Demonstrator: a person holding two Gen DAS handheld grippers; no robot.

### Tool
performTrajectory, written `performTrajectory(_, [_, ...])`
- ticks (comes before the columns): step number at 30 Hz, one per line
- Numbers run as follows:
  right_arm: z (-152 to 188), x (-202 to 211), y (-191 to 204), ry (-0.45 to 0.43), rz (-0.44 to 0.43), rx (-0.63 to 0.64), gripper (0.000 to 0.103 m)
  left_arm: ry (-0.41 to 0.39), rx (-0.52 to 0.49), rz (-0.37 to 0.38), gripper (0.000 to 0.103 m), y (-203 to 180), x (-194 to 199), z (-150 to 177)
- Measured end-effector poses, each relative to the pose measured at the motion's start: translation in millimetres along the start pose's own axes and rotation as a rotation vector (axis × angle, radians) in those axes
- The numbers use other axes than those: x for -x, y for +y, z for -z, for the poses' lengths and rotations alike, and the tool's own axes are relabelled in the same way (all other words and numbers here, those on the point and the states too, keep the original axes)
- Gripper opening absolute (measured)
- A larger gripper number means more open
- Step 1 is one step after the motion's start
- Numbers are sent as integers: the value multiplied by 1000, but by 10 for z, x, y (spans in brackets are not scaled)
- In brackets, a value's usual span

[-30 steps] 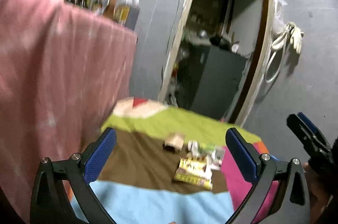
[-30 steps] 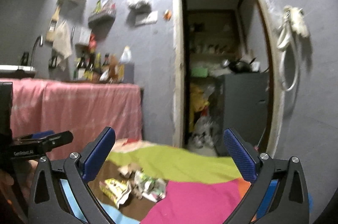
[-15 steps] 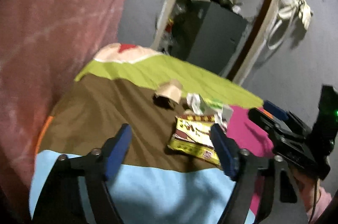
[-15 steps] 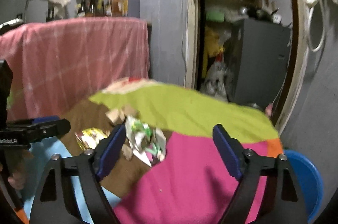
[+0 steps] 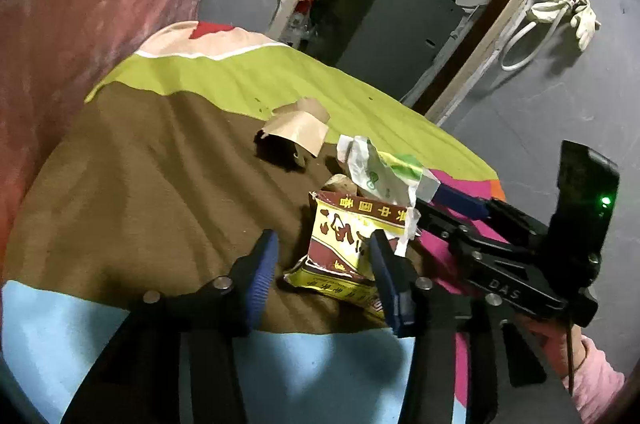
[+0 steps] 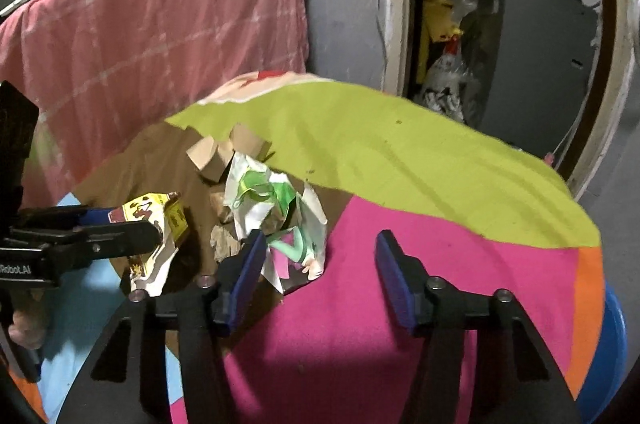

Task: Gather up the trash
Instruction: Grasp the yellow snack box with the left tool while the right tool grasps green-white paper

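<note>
A yellow and red snack packet lies on the brown patch of a patchwork cloth. My left gripper hangs low over it, jaws closing. The packet sits between them and the pads do not press on it. A crumpled white and green wrapper lies just right of the packet. My right gripper points down at it, jaws closing. The wrapper lies by the left fingertip, not pinched. A torn brown cardboard piece lies farther back. The right gripper reaches in beside the wrapper.
A small brown paper scrap lies between packet and wrapper. A pink cloth drapes a counter on the left. A doorway with a grey cabinet is behind. A blue basin shows at the cloth's right edge.
Both grippers have dropped and tilted down towards the trash on the cloth. Their jaws have narrowed from wide open. The left one now straddles the packet, the right one is at the wrapper.
</note>
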State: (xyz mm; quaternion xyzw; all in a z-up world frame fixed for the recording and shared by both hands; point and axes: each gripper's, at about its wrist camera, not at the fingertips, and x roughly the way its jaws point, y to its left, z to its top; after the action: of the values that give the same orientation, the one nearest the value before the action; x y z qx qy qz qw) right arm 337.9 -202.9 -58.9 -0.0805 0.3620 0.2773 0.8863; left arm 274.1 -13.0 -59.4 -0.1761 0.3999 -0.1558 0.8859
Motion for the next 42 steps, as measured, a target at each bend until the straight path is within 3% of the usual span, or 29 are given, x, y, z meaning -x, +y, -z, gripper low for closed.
performTrajectory(7, [-46,-143,9,67,-42,1,44,24,16,10,32,41,-29,-30])
performTrajectory(11, [-37,-162,11,81,-77,-9,28,20,22,8,30,15,-8,-30])
performTrajectory(22, [137,49,51,34,-61,-49,21,-40,22,-5,24,-71,173,30])
performTrajectory(30, [329,461,-37,-88,-25,-117,21,-133,-79,-45,21,-391,348,160])
performTrajectory(42, [429,1376,-169,-390,107,-143,21,-326,-224,-71,20,-1029,541,197])
